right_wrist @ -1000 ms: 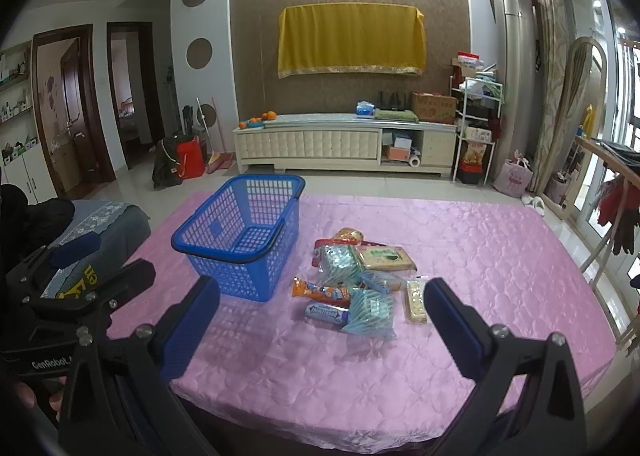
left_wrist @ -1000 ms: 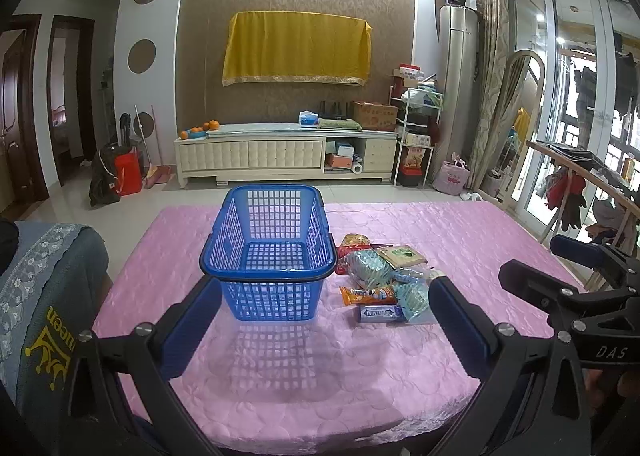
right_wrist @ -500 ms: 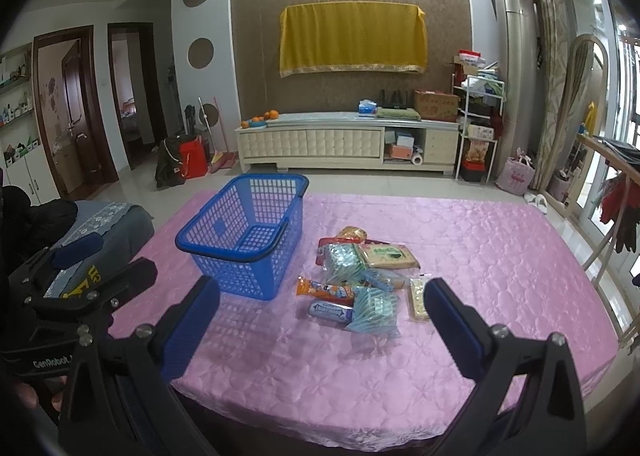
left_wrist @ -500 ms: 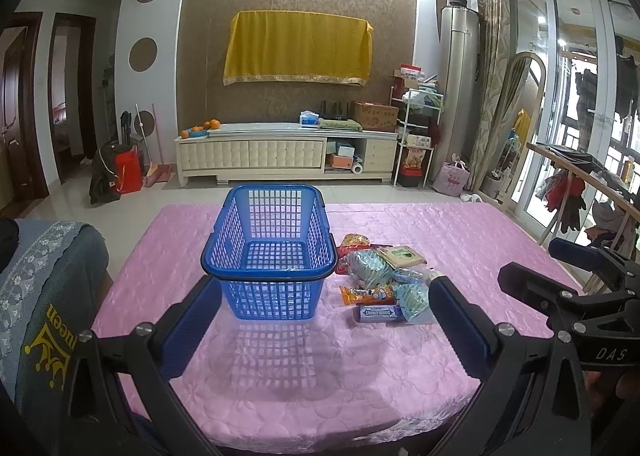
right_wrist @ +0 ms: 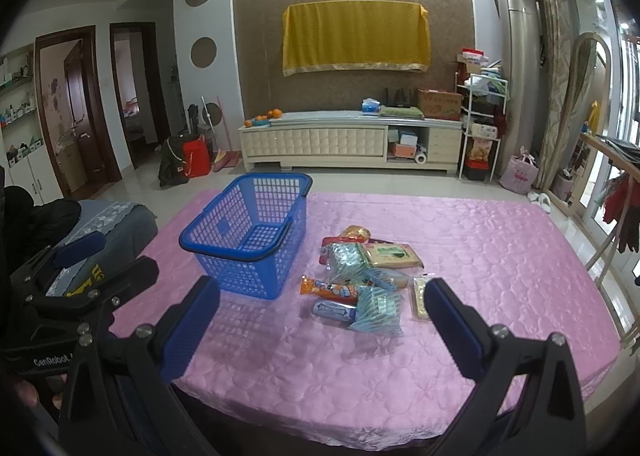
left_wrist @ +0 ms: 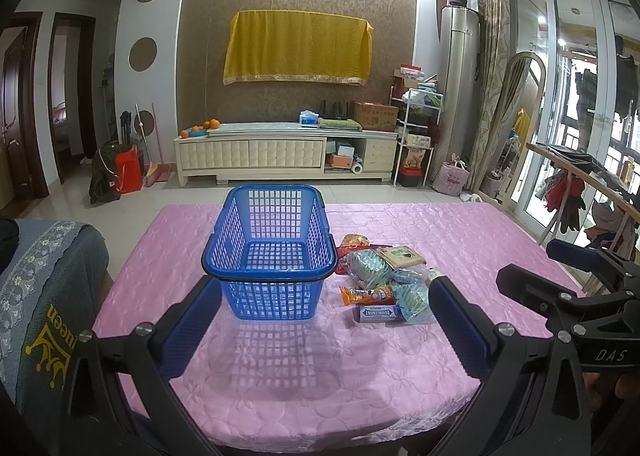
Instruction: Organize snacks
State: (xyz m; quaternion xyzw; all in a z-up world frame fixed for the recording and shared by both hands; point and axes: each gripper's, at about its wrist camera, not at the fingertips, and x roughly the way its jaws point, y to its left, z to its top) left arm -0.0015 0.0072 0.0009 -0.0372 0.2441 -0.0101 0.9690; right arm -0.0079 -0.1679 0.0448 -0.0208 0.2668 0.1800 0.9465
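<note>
Snacks (right_wrist: 362, 280) lie in a loose pile at the centre of the right wrist view, and in the left wrist view a little right of centre and below the middle; all of them rest on the pink tablecloth (right_wrist: 480, 256) and none is in the basket yet. Nearest the lower edge of the pile sit a blue gum pack (right_wrist: 334, 310) and a clear bag with teal stripes (right_wrist: 378, 312), with an orange wrapped bar (right_wrist: 330, 288) just above them and a flat green-labelled packet (right_wrist: 394, 256) further up. The wrappers overlap and touch one another, so I judge the loose ones at the near edge the easiest to lift first.

The blue basket (left_wrist: 270, 252) stands upright just left of the pile, close beside it but apart from the wrappers, its mesh floor bare and its dark handle folded down along the rim. That placement looks deliberate: a short carry from pile to basket.

The right gripper (right_wrist: 320, 326) hangs at the lower edge of its view with its jaws spread wide and nothing between them, framing the pile as if lined up for a first pick. The left gripper (left_wrist: 324, 326) is likewise spread and empty, aimed at the basket, perhaps to steady it.

A grey embroidered cover (left_wrist: 44, 276) shows at the left edge of the frame.
</note>
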